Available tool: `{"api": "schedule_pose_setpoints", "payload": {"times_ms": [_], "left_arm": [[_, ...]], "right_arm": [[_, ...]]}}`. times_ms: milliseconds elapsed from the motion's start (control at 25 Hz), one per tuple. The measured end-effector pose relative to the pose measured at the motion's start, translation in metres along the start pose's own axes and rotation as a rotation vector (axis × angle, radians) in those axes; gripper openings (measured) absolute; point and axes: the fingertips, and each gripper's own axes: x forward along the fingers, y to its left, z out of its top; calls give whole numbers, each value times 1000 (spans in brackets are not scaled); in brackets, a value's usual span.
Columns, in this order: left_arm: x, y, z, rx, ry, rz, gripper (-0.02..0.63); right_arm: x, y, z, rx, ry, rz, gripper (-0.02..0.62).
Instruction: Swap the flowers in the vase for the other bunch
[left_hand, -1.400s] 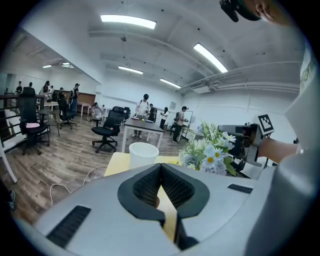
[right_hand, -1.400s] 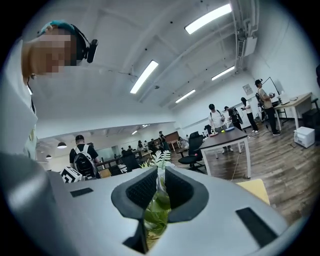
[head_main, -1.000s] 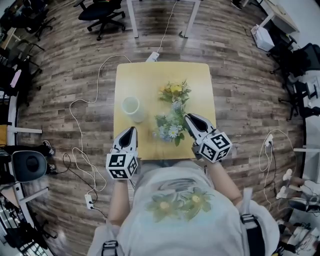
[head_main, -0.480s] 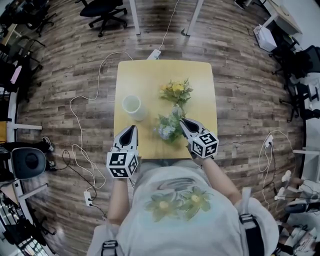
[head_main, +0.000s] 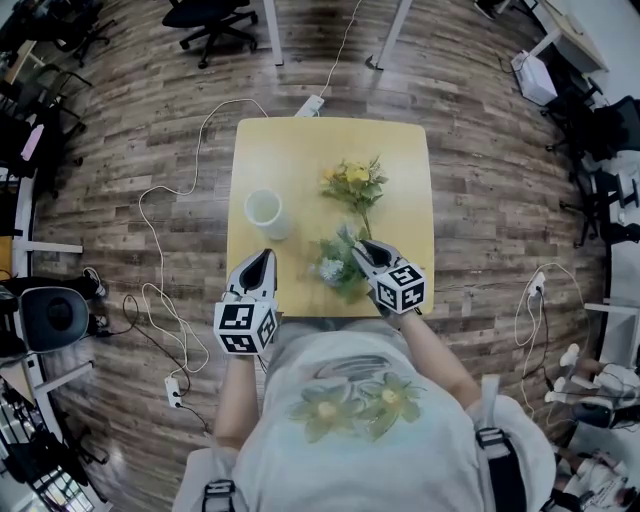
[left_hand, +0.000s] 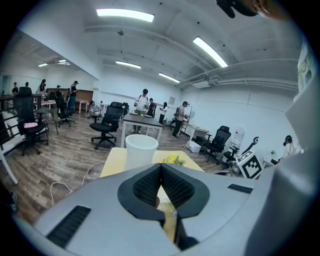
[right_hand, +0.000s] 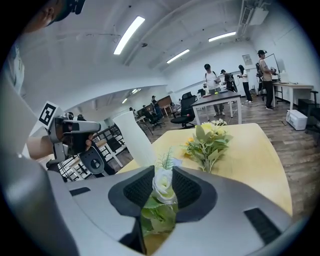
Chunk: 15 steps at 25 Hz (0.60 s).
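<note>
The right gripper (head_main: 362, 250) has sunk to the near edge of the bench (head_main: 290, 150) with the white bunch (head_main: 333, 268). Its jaws have just been opening: they stand a little apart, with bloom and leaves between them but not pinched (as far as the right gripper view shows). So the white bunch now lies on the bench, close to the yellow bunch (head_main: 352, 183). The vase (head_main: 263, 212) stands upright and empty. The left gripper (head_main: 260, 262) waits near it, jaws together on nothing. The old flowers look set down, so the yellow bunch should come next.
</note>
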Motion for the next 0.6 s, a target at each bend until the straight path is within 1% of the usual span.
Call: {"api": "schedule_pose_setpoints", "payload": {"times_ms": [120,200,320,480,600], "left_arm": [[0,1,0,-2,-1,4,17],[0,1,1,-1,-3,6,17],[-2,4,0,-2,-5,15,17],[-6,8,0,-10,-11,30,17],[-11,10,-1,-14,-11,42,17]], "right_arm": [[-2,4,4,-1,11,18,138],[-8,8,15,-5,-8,29,163],[-17,10,37,-10,-56,31,170],[-21,-11,70,-12,-102,-17,177],[-15,-30,89,-33,-104,-56,183]]}}
